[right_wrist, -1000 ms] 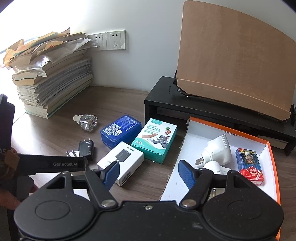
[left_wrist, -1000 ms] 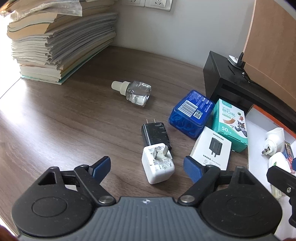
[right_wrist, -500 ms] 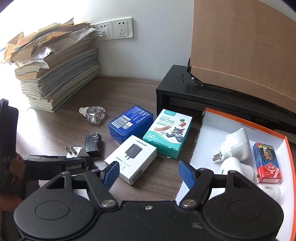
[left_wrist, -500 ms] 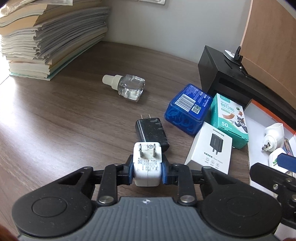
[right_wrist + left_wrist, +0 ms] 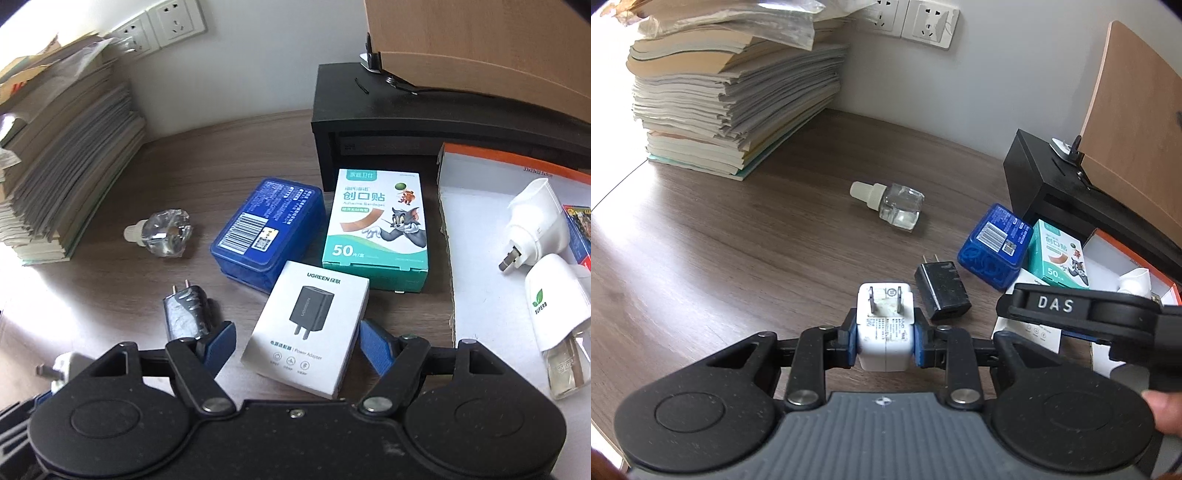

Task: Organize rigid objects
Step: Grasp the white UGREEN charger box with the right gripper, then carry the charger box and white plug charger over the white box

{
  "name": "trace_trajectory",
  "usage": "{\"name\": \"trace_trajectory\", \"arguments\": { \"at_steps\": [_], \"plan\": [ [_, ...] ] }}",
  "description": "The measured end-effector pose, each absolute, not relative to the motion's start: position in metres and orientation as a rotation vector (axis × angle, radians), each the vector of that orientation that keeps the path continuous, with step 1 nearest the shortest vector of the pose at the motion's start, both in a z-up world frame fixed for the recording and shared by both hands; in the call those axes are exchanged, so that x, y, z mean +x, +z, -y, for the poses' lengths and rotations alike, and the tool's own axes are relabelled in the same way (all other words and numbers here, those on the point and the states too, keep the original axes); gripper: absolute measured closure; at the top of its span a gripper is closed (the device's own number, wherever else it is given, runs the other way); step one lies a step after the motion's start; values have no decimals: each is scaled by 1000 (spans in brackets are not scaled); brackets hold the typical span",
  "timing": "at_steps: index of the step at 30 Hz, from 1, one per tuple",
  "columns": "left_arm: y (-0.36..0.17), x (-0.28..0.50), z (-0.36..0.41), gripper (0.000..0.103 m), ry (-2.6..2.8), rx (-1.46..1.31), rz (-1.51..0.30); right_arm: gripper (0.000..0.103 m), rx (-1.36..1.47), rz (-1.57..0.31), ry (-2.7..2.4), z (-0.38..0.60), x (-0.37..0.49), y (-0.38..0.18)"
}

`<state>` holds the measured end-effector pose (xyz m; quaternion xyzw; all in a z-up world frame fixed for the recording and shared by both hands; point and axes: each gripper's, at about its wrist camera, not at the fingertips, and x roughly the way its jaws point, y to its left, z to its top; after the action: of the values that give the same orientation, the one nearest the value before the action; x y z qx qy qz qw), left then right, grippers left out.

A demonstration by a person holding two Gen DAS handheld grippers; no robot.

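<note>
Left wrist view shows your left gripper pinching the white charger between its blue pads, prongs pointing away, just beside the black charger lying on the wooden desk. Your right gripper has just been opening; its fingers stand spread either side of the white adapter box without pressing it. That box lies against the blue case and the bandage box, beside the orange-rimmed tray.
</note>
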<state>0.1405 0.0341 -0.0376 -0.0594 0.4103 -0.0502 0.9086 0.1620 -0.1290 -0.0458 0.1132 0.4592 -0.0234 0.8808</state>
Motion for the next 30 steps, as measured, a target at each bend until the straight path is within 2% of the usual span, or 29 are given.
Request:
{"name": "trace_trajectory", "arguments": {
  "at_steps": [3,5,6,18,30],
  "plan": [
    [-36,139,-41,74,-109,-129,-846,19,217,-979,-87,125,171,-56],
    [-35,139,-43,74,-116,-124,-843,31,189,-966,-90,123,170,-56],
    [-34,138,-44,74,-120,-122,-841,32,181,-960,-80,123,168,-54],
    [-20,128,-23,74,-279,-74,-810,33,104,-800,-60,134,101,-3],
    [-8,95,39,74,-517,-8,-791,32,81,-708,-207,177,20,33]
  ]
}}
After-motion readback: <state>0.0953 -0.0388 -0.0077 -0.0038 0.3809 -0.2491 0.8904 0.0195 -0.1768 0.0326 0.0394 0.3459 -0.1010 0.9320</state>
